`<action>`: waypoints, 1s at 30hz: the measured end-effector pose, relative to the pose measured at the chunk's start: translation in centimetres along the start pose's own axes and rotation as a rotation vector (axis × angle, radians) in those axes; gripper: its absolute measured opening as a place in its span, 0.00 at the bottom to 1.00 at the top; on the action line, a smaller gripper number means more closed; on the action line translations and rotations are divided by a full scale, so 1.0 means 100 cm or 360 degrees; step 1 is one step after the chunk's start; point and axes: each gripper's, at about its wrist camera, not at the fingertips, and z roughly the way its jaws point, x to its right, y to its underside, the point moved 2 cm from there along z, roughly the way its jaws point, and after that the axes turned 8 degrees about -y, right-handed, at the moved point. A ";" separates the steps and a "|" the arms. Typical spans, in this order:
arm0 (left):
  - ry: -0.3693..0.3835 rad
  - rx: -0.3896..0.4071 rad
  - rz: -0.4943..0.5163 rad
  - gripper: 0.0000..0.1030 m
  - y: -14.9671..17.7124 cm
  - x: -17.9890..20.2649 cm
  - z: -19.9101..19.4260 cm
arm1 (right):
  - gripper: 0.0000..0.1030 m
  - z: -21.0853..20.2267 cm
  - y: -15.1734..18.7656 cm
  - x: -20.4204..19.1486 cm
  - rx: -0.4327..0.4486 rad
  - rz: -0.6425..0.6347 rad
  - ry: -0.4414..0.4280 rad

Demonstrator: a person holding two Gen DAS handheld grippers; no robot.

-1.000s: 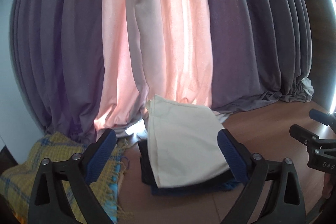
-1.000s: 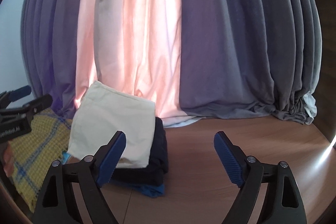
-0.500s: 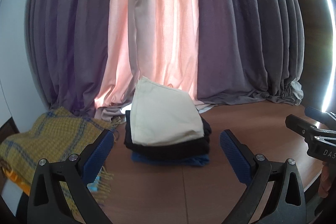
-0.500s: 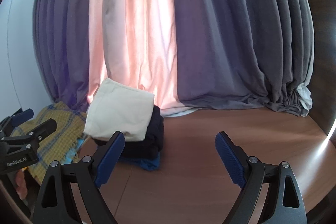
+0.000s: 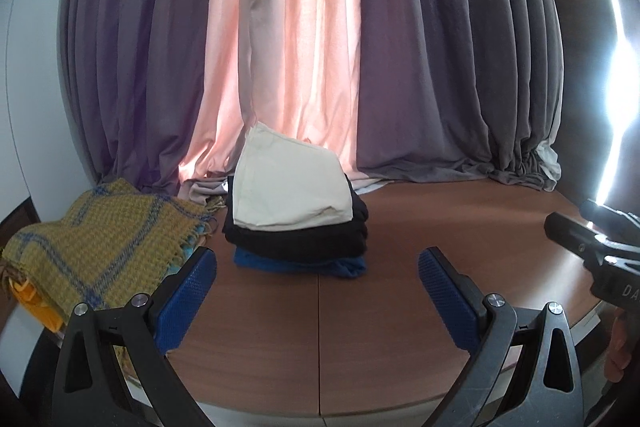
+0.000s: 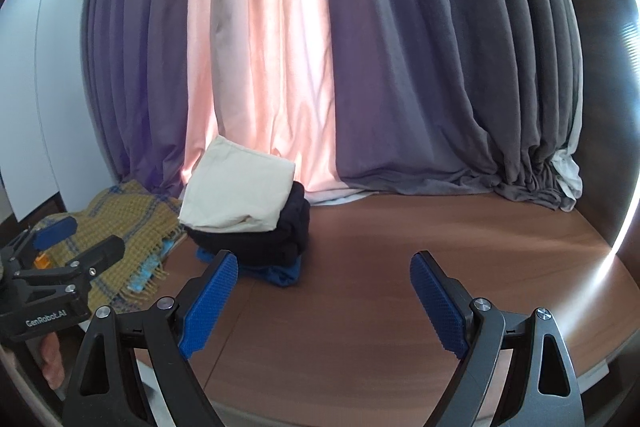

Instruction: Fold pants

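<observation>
A stack of folded clothes stands on the brown table (image 5: 400, 327) near the curtain: cream folded pants (image 5: 290, 187) on top, black folded garments (image 5: 296, 239) under them, a blue one (image 5: 300, 265) at the bottom. The stack also shows in the right wrist view, cream pants (image 6: 236, 191) uppermost. My left gripper (image 5: 316, 291) is open and empty, held back from the stack and in front of it. My right gripper (image 6: 324, 295) is open and empty, to the right of the stack.
A yellow plaid blanket (image 5: 92, 243) lies at the table's left edge. Grey and pink curtains (image 5: 320, 47) hang behind and pool on the table. The table's rounded front edge is close below both grippers.
Both grippers have pulled back and away from the stack, which now looks smaller and farther. The stack has not moved. Both stay open.
</observation>
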 end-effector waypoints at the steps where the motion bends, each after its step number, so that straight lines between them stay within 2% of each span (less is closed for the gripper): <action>1: -0.0004 0.0000 0.0003 1.00 0.002 0.002 -0.003 | 0.87 -0.003 0.001 0.000 0.0002 0.0001 0.0002; 15: 0.0019 0.0023 0.0008 1.00 0.013 0.019 -0.035 | 0.87 -0.042 0.020 0.012 0.0023 0.0016 0.0028; 30: 0.0016 0.0058 0.0020 1.00 0.010 0.031 -0.049 | 0.87 -0.056 0.024 0.019 0.0039 0.0024 0.0028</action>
